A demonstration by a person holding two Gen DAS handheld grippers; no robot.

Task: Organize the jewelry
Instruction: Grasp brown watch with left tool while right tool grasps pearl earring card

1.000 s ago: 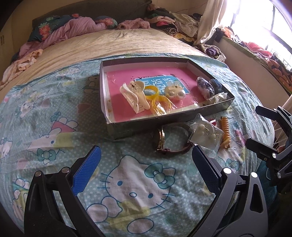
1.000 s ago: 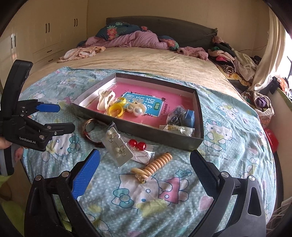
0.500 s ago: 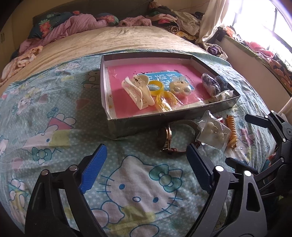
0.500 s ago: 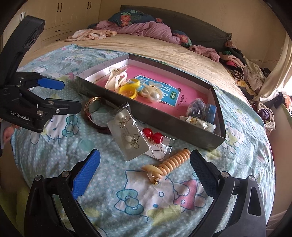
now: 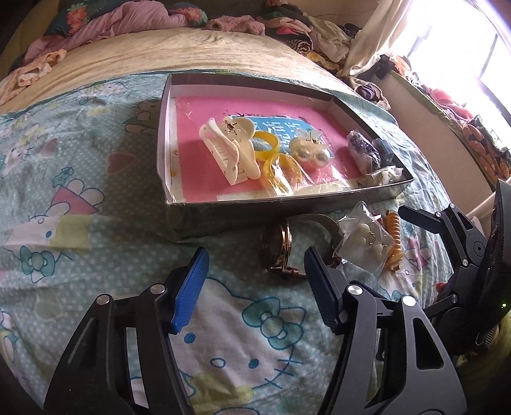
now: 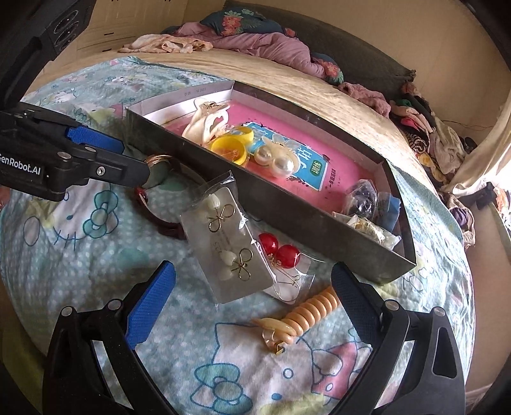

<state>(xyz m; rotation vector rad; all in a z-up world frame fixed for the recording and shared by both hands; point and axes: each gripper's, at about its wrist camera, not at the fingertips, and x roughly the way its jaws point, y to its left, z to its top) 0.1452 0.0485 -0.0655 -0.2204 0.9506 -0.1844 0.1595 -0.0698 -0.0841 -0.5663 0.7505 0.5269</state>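
A shallow box (image 5: 242, 212) (image 6: 287, 204) with a pink floor lies on the bed; it holds a cream hair claw (image 5: 228, 151), yellow rings (image 5: 266, 143), pearl earrings (image 6: 278, 161) and small bags. In front of it lie a watch (image 5: 281, 245) (image 6: 156, 191), a bag of bow earrings (image 6: 231, 249) (image 5: 364, 236), red ball earrings (image 6: 278, 249) and a tan spiral hair tie (image 6: 306, 311) (image 5: 392, 236). My left gripper (image 5: 255, 287) is open, just short of the watch. My right gripper (image 6: 252, 309) is open, low over the earring bag and hair tie.
A Hello Kitty sheet (image 5: 80, 223) covers the near bed. Pink bedding and pillows (image 5: 127, 22) lie at the headboard. Piled clothes (image 6: 424, 127) sit at the bed's far side beside a bright window (image 5: 472, 41).
Both grippers have moved forward and down toward the loose items. The left now sits close to the watch with narrower jaws; the right is over the earring bag.
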